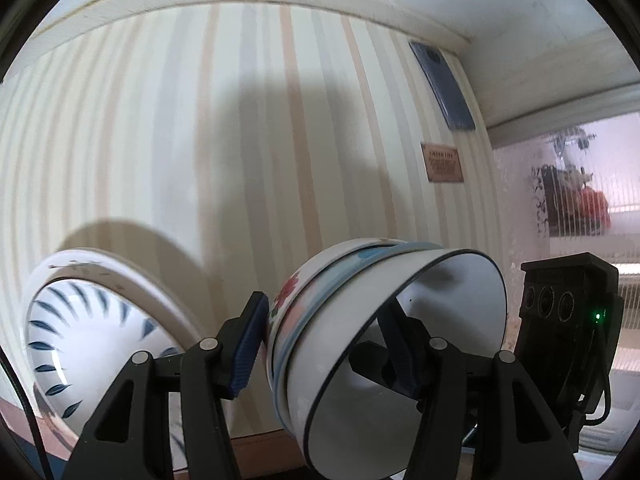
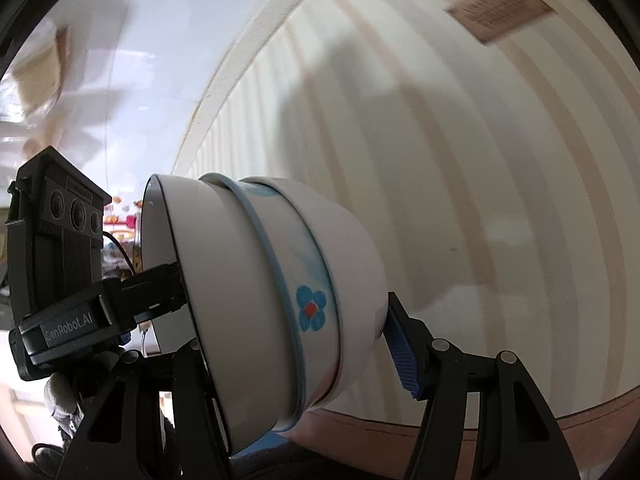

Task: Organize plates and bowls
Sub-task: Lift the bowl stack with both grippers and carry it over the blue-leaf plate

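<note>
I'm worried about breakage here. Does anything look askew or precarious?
Yes. The nested stack of three white bowls is tipped on its side, mouth sideways, clamped between both grippers. The white plate with blue leaf strokes behind also appears tilted.

Glossy glazed ceramic is seen on nested white bowls (image 1: 360,344) & blue-leaf white plate (image 1: 80,340); matt black plastic on left gripper (image 1: 324,344), ribbed blue pads (image 1: 248,348); matt striped wallpaper (image 1: 240,120).

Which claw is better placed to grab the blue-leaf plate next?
Probably left: left claw sits beside the blue-leaf white plate; right claw, also gripping the nested white bowls, doesn't see it.
</note>
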